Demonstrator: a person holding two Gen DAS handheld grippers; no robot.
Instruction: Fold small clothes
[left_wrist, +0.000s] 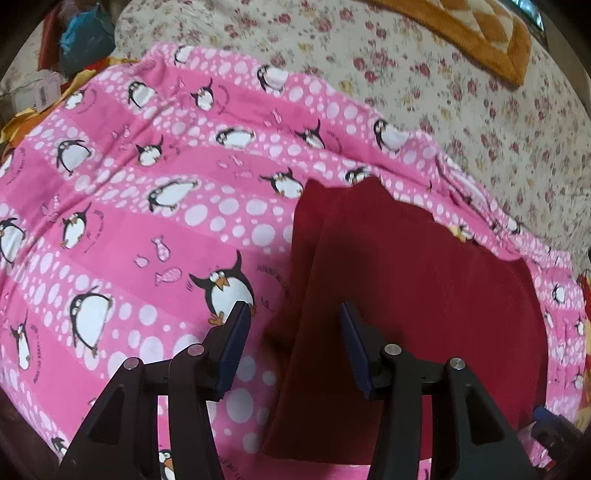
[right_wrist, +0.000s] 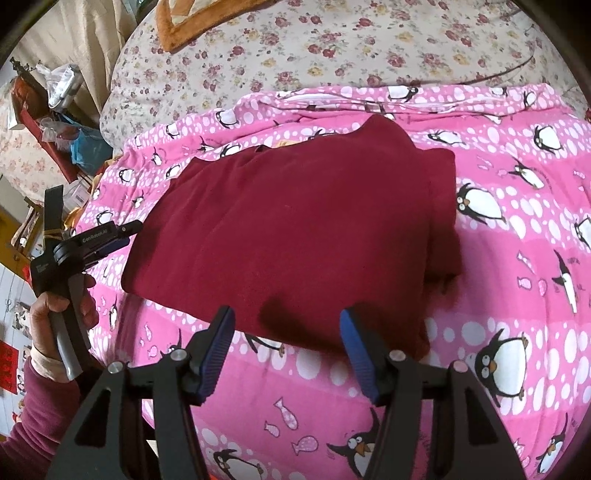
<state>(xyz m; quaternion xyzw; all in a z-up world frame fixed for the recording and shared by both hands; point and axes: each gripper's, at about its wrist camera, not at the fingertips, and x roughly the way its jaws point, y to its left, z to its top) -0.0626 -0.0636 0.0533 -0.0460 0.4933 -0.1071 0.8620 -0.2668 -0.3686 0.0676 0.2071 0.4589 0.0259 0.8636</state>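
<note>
Your pink penguin blanket (right_wrist: 498, 258) covers the floral bed (right_wrist: 295, 48); the folded maroon garment (right_wrist: 295, 229) lies on it. Both your left gripper (left_wrist: 291, 314) and right gripper (right_wrist: 288, 319) hover agape, empty. "GenRobot.AI" marks the left one.

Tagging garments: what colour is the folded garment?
Dark red garment, plain; clearest in the right wrist view.

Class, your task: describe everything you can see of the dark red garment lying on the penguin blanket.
The dark red garment looks like soft, fleecy cloth, plain and without print. It lies folded into a rough rectangle, layered edges showing along one side, flat on the pink penguin blanket. Neither gripper touches it: the right gripper hovers open over its near edge, and the left gripper hovers open above its side edge.
</note>
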